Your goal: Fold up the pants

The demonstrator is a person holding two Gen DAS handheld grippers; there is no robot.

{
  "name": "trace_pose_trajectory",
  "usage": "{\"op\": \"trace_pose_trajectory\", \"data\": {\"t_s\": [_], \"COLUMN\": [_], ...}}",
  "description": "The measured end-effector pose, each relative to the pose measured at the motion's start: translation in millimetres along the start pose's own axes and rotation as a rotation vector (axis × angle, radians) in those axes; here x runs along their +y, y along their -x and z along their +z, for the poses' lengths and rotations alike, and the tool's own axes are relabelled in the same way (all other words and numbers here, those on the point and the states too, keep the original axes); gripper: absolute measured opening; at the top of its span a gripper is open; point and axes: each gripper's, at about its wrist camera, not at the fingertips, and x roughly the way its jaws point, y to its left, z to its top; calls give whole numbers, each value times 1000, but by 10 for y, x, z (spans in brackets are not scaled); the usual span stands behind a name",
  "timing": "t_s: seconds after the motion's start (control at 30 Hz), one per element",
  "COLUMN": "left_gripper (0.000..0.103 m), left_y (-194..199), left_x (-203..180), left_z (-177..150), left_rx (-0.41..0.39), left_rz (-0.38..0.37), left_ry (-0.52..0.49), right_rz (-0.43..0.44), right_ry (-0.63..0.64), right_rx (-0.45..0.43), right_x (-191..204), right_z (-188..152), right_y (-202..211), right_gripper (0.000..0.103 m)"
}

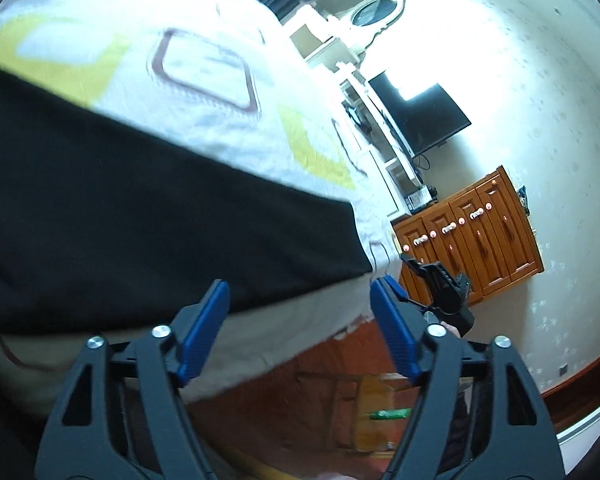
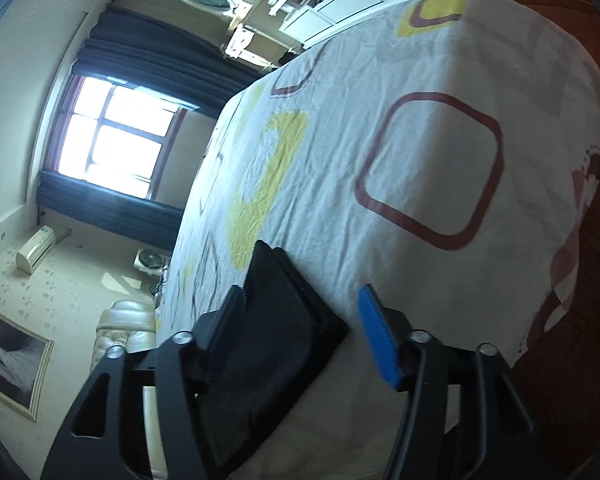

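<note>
Right wrist view shows the black pants [image 2: 268,344] lying folded in layers on the patterned bedsheet [image 2: 380,152]; right gripper [image 2: 300,320] and left gripper [image 1: 300,300] both stand apart, empty, so folding looks nearly finished.

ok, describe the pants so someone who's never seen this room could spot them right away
Find the bed, covered by a white sheet printed with yellow and maroon rounded squares. Near its edge, just ahead of the open right gripper, lie the pants, folded into a flat stack. They are the only plain black thing on the patterned sheet.
</note>
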Motion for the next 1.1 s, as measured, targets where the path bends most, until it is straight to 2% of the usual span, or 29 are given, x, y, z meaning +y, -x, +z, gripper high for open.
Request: {"op": "trace_pose_trajectory", "data": {"t_s": [0.07, 0.23, 0.33, 0.43, 0.47, 0.57, 0.67, 0.73, 0.83, 1.0, 1.07, 1.1], "left_gripper": [87, 87, 87, 87, 87, 87, 87, 87, 91, 93, 96, 97], "left_y": [178, 859, 1376, 1863, 1985, 2227, 2235, 2246, 2188, 2069, 2022, 1991], "left_x": [182, 1136, 1755, 2271, 2407, 2690, 2675, 2705, 2678, 2613, 2566, 2538], "left_z": [147, 472, 570, 562, 541, 444, 398, 393, 424, 457, 447, 450], "left_rx": [-2, -83, -135, -183, -187, -201, -221, -226, -224, -205, -197, -190], "left_rz": [32, 136, 260, 384, 400, 248, 171, 160, 157, 200, 219, 233], "left_ry": [17, 306, 349, 366, 379, 395, 413, 431, 436, 349, 288, 258], "right_rz": [3, -20, 6, 84, 110, 163, 192, 179, 132, 40, -23, -66], "right_ry": [44, 78, 67, 51, 42, 22, 21, 48, 89, 181, 204, 206], "right_rx": [58, 180, 226, 303, 338, 400, 440, 445, 459, 471, 470, 471], "right_x": [73, 48, 2, -42, -64, -67, -21, 41, 137, 325, 389, 396], "right_z": [103, 259, 312, 324, 290, 201, 170, 149, 129, 52, 27, 27], "right_y": [-193, -690, -836, -870, -903, -969, -1037, -1056, -1113, -1134, -1166, -1171], "right_gripper": [63, 63, 66, 66, 66, 66, 72, 77, 78, 75, 64, 51]}}
